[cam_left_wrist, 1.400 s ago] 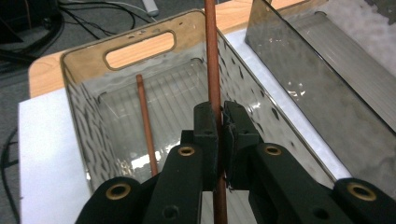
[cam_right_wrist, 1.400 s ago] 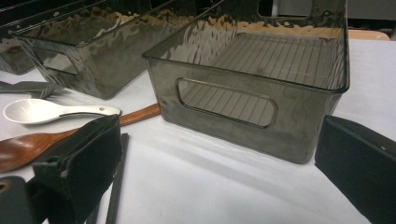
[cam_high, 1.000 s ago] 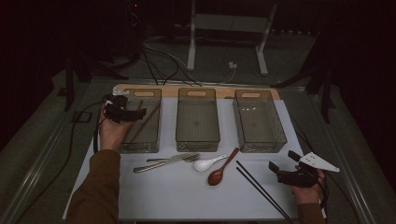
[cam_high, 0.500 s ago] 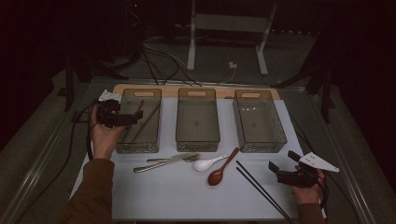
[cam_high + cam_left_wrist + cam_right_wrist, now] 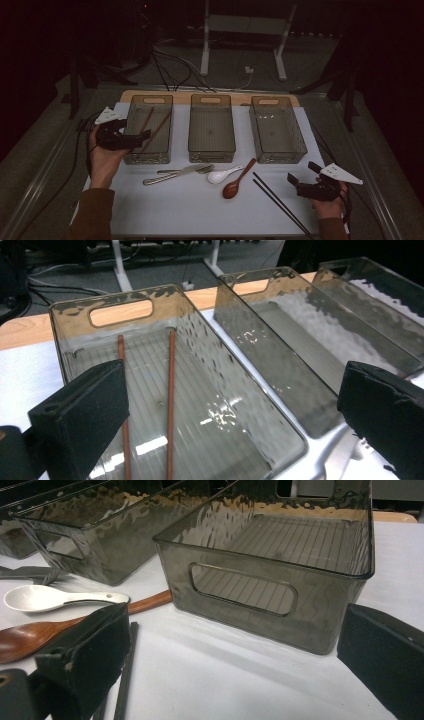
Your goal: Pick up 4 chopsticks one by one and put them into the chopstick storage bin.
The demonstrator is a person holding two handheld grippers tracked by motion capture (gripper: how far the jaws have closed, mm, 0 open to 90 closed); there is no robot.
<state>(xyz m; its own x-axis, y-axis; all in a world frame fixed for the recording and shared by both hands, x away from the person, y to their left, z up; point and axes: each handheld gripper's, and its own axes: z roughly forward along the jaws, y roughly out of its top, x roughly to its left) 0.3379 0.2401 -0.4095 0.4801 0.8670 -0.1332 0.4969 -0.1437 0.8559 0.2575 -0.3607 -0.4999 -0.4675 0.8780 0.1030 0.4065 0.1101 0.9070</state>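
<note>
The left gripper [image 5: 142,136] hangs by the left bin [image 5: 131,119], jaws having just spread wide and empty; two brown chopsticks [image 5: 170,405] lie inside it, apparently sorted there. The right gripper [image 5: 294,181] waits open beside the black chopsticks [image 5: 280,202], likely next. A knife and fork [image 5: 176,173], white spoon [image 5: 223,174] and wooden spoon [image 5: 237,183] lie ahead of the two empty bins [image 5: 211,129]; nothing blocks either reach.

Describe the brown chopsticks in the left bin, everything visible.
The brown chopsticks are a pair of thin, straight, reddish-brown sticks, wood by the look. They lie loose on the ribbed floor of the left bin, a smoky see-through plastic box, running lengthwise toward its handle end. They sit apart, spreading slightly in the high view. The open left gripper is beside the bin and holds neither.
</note>
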